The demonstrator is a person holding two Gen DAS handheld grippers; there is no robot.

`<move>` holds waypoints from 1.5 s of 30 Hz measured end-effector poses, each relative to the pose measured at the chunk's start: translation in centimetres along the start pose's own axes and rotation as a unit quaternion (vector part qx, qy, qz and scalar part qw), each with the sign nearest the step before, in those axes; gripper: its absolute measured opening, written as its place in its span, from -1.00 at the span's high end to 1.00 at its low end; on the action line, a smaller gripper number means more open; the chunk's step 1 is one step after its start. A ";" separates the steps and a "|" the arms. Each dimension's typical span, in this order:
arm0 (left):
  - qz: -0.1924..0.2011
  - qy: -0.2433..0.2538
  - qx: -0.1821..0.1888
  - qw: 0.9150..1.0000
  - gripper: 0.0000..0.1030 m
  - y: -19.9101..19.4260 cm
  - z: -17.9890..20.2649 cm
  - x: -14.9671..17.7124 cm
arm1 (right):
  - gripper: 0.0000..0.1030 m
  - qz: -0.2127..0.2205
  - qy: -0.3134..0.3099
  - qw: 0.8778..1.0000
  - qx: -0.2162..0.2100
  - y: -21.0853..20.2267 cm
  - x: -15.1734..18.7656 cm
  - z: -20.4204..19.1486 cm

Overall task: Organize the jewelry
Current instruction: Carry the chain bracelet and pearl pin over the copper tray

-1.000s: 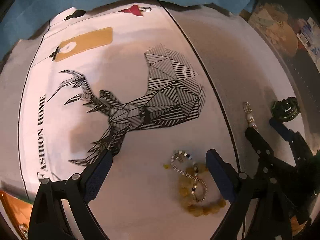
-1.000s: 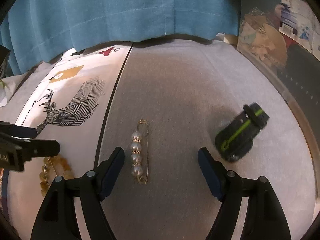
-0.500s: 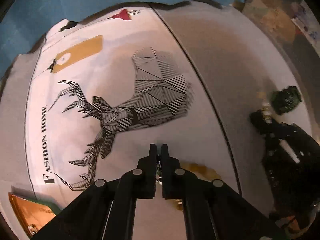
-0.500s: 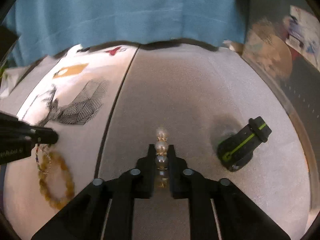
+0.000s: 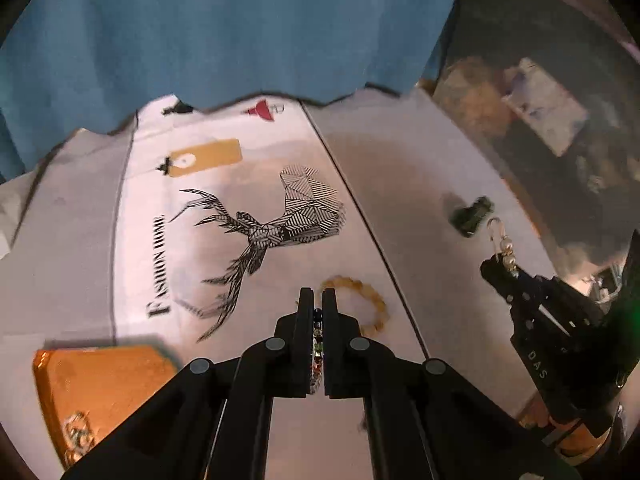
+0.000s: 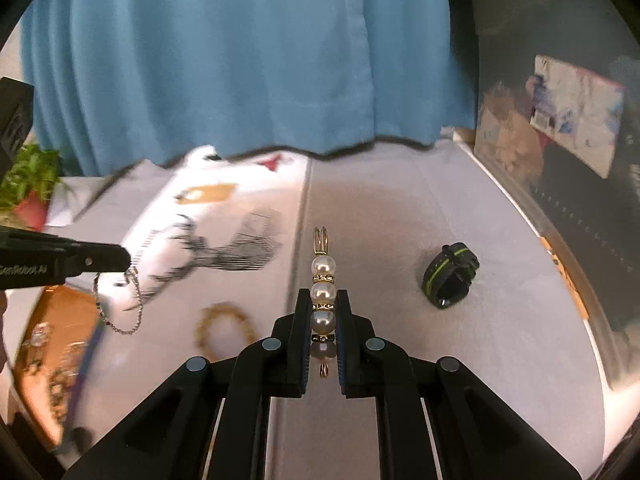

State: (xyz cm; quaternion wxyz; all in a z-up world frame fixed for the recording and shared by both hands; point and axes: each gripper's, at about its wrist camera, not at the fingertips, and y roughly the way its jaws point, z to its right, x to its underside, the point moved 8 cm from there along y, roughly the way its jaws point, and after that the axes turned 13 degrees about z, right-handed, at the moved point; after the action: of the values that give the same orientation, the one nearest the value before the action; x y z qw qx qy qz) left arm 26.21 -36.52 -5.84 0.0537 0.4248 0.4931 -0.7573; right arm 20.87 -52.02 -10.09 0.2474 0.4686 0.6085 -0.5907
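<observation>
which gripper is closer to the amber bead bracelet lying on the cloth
Left. The left gripper hangs just above the amber bead bracelet, clamping a chain. The right gripper is off to the side over the grey cloth, gripping the pearl pin.

A blue curtain (image 6: 224, 60) hangs across the far side of the bench (image 6: 500, 280), its hem touching the surface. The bench carries a white cloth (image 5: 140, 280) on its left half, printed with a striped geometric deer (image 5: 272, 228), the words "FASHION HOME" (image 5: 159, 268), a tan tag motif (image 5: 204, 158) and a small red motif (image 5: 262, 112). A dark line (image 5: 360, 216) marks the cloth's right edge; right of it the covering is plain grey-white. At far left stands a green plant in a red pot (image 6: 30, 192). At far right, beyond the bench edge, a printed packet (image 6: 576, 112) leans among blurred clutter that cannot be identified.
</observation>
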 end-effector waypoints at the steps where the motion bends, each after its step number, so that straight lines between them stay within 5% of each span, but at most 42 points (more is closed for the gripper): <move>1: 0.007 0.001 0.002 1.000 0.97 -1.3 0.0 0.2 | 0.78 0.004 0.004 1.000 -0.005 -1.2 0.0 -0.4; 12: 0.055 0.003 0.017 0.998 0.97 -15.2 0.1 6.5 | 0.78 0.002 -0.007 1.000 -0.030 -15.1 3.8 -7.6; 23: 0.049 -0.056 0.003 0.997 0.97 -24.5 -4.0 18.2 | 0.78 -0.034 -0.051 0.994 -0.087 -25.3 12.2 -17.2; 31: 0.063 -0.083 -0.013 0.994 0.97 -28.7 -5.9 23.4 | 0.78 -0.043 -0.081 0.989 -0.115 -29.3 15.0 -21.5; 45: 0.087 -0.096 -0.011 0.992 0.97 -31.6 -6.6 24.8 | 0.78 -0.040 -0.108 0.984 -0.133 -31.4 15.9 -24.6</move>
State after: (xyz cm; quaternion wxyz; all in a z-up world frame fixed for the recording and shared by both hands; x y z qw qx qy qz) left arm -1.40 -6.86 -1.95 0.1713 0.3913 0.4550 -0.7813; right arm -7.00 -19.90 -3.98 0.3482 0.3397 0.6698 -0.5610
